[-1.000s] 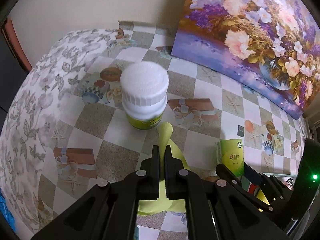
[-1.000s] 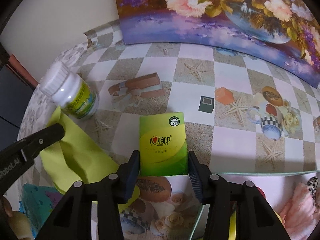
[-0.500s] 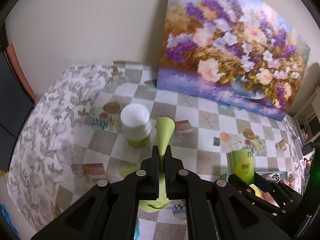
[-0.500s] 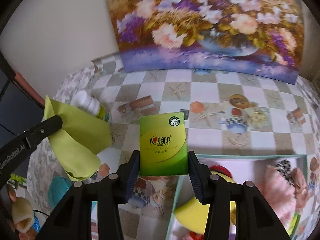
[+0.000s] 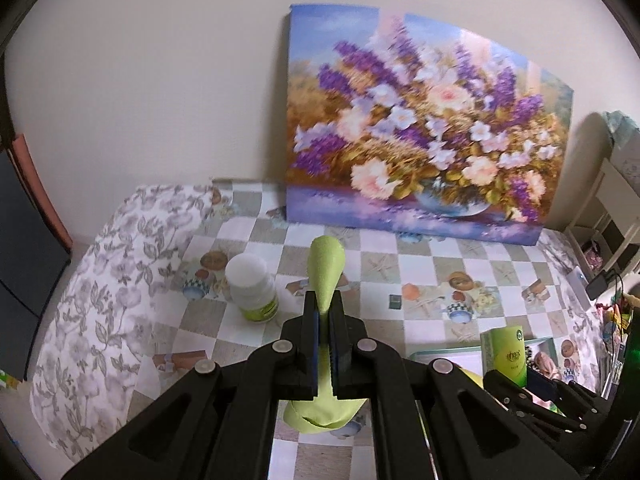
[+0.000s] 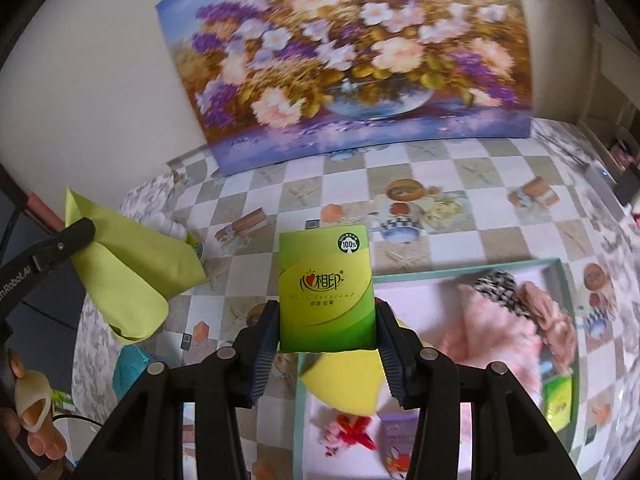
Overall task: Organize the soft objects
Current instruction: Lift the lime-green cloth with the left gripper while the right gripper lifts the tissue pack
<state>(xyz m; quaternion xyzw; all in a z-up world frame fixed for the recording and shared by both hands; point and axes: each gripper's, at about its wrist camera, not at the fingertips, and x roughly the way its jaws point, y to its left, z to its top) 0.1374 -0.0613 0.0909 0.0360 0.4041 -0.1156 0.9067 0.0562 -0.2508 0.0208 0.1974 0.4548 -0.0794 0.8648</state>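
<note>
Hanging pinched in the closed left gripper [image 5: 328, 312], one lime-green cloth [image 5: 325, 276] dangles above the checked tablecloth [image 5: 420, 276], while the right gripper [image 6: 327, 322] clamps one green tissue pack [image 6: 326, 288] upright between its pads. One white bottle [image 5: 252, 286] stands just beside the cloth, and one flower painting [image 5: 420, 128] leans against the wall. Below the pack lies one teal-rimmed tray [image 6: 564, 300] with pink fluffy items and a yellow piece.

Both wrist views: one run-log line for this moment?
left gripper: shut on green cloth | right gripper: shut on tissue pack | both held above table | box: holds soft items
</note>
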